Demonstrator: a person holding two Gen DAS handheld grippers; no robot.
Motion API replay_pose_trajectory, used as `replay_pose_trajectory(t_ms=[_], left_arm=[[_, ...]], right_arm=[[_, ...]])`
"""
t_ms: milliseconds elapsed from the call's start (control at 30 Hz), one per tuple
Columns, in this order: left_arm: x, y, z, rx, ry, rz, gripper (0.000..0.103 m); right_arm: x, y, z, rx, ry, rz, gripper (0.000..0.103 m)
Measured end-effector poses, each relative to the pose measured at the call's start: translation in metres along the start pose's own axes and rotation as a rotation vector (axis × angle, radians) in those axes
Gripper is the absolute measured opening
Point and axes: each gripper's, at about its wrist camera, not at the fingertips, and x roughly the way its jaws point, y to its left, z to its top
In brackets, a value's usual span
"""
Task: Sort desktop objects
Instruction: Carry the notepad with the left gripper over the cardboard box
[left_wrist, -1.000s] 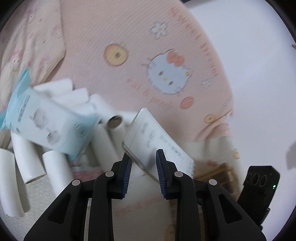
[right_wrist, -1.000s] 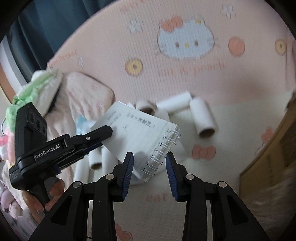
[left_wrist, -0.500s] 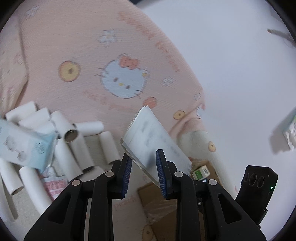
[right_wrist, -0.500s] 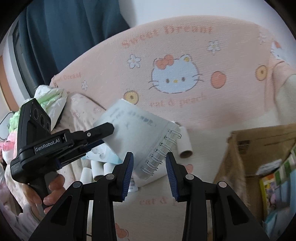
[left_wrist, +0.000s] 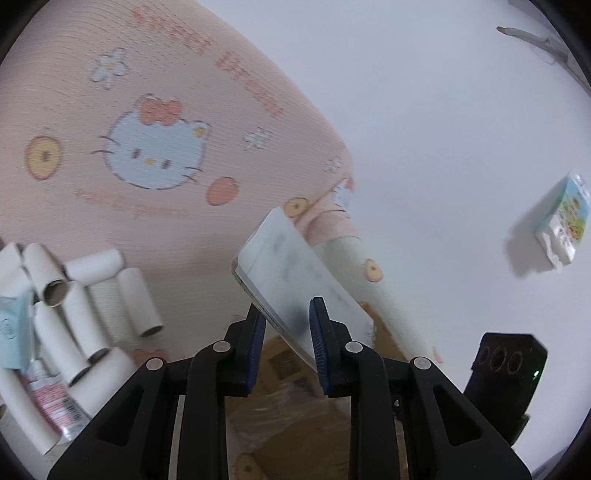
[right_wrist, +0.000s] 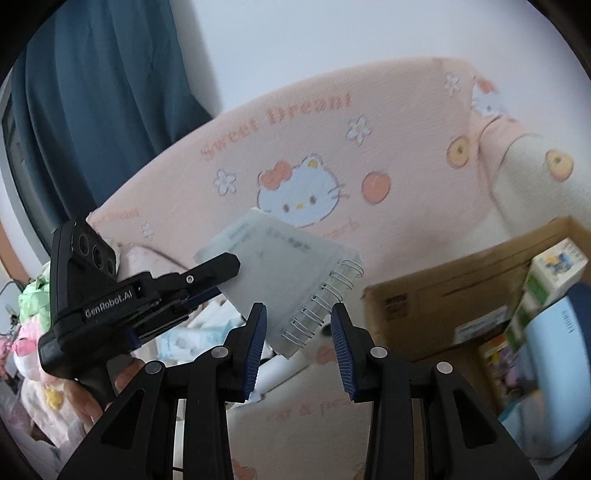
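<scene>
White cardboard tubes (left_wrist: 110, 295) are lying heaped at the left on a pink cartoon-cat blanket (left_wrist: 155, 110). A small white spiral-bound notebook (right_wrist: 284, 273) is hanging in the air above it, tilted. The left gripper (left_wrist: 284, 332) is pinching its plain edge, jaws having just been closing on it. The right gripper (right_wrist: 297, 339) is straddling the wire-spiral corner; whether its pads are pressing cannot be told. An open brown cardboard box (right_wrist: 443, 302) of packets is sitting at the right.

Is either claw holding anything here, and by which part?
The left claw grips the notebook by its edge opposite the spiral. The right claw has the spiral end between its fingers, but its pads do not touch it.
</scene>
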Motion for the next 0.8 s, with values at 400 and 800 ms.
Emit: replay_pose_trajectory(t_ms=[400,800], left_arm=[[0.040,-0.052,0.006,0.093,0.126,-0.089,0.027],[0.110,-0.115,-0.014,0.151,0.277,-0.212,0.027]], right_arm=[[-0.040,-0.025,0.011,0.010,-0.043,-0.153,0.033],[-0.083,-0.080,0.007,0.112,-0.095,-0.348,0.033]])
